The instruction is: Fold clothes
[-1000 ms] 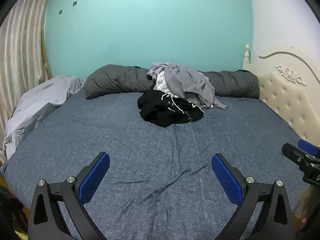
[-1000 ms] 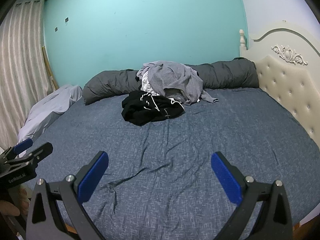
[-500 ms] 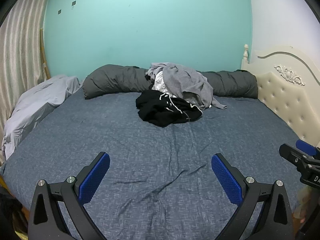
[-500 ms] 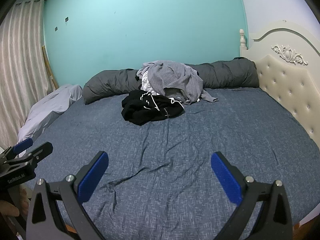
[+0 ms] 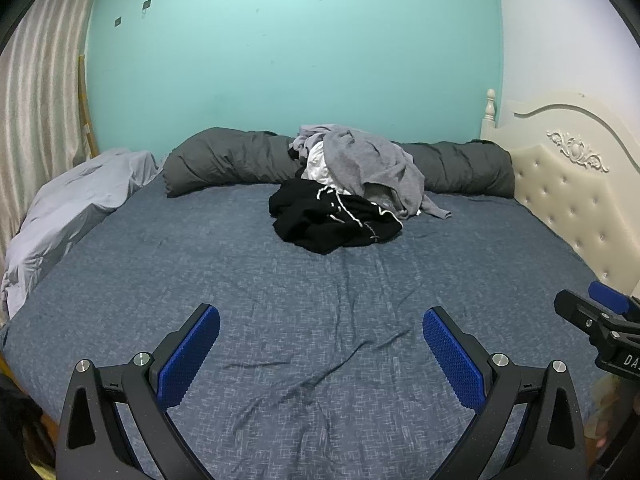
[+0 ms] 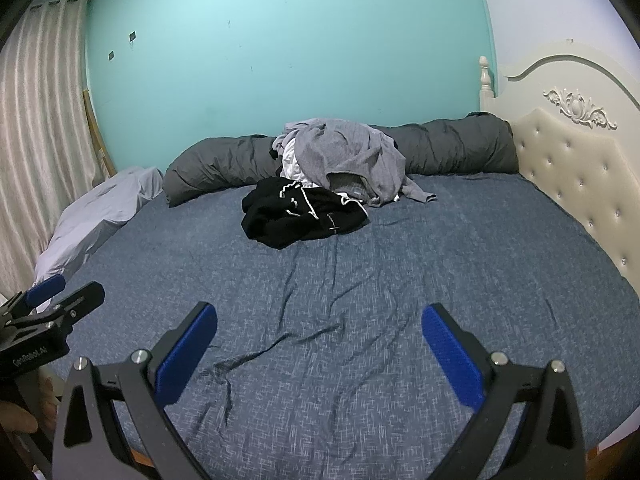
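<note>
The clothes lie in one crumpled heap at the far side of the bed (image 5: 200, 280): a black garment (image 5: 332, 220) in front, touching a grey garment (image 5: 372, 164) with white cloth under it. Because they overlap, pulling one could drag the others along. The left hand-held gripper (image 5: 320, 344) and right hand-held gripper (image 6: 320, 344) hover side by side over the near sheet, both spread wide and empty, well apart from the heap.

Bed (image 5: 200, 280), blue-grey sheet, lightly creased, cream tufted headboard (image 5: 568, 200) along right side. On it, far half: crumpled black garment (image 5: 320, 220), touching a heap of grey and white clothes (image 5: 372, 164) behind. Dark grey rolled duvet (image 5: 224, 160) along far edge. Pale grey bedding (image 5: 68, 204) bunched at left edge.
</note>
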Motion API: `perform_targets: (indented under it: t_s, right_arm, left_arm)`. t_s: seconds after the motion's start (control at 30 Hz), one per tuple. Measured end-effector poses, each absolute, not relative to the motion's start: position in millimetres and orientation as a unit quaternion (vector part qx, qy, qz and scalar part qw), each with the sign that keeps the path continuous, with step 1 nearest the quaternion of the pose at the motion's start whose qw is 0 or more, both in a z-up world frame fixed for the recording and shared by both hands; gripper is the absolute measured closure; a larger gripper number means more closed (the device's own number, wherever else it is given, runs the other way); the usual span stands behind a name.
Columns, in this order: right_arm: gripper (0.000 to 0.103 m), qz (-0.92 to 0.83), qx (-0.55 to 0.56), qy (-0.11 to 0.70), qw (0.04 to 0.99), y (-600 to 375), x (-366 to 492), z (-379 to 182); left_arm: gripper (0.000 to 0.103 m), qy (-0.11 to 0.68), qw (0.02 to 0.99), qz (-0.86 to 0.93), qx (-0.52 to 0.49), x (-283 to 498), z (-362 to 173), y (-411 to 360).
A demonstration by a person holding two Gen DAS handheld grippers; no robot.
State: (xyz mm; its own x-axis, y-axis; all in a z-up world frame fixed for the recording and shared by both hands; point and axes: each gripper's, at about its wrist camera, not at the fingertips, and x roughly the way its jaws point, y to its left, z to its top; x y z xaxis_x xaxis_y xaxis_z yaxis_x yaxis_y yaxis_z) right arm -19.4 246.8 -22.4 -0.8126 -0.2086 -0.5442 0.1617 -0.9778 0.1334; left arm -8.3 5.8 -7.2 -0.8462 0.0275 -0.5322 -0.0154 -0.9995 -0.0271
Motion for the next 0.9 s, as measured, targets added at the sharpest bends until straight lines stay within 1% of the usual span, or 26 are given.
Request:
perform_targets:
  t_s: [0.8, 0.9]
  right_arm:
    - [0.0, -0.949, 0.297, -0.043, 0.099, 243.9, -39.3, -38.8]
    - [0.0, -0.949, 0.296, -0.049, 0.101, 244.6, -44.0, -42.4]
  left_arm:
    - [0.0, -0.017, 0.015, 0.958, -0.286, -28.3, -21.8, 2.5]
    - [0.0, -0.027, 0.021, 0.956, -0.291, -34.3, -27.0, 0.3]
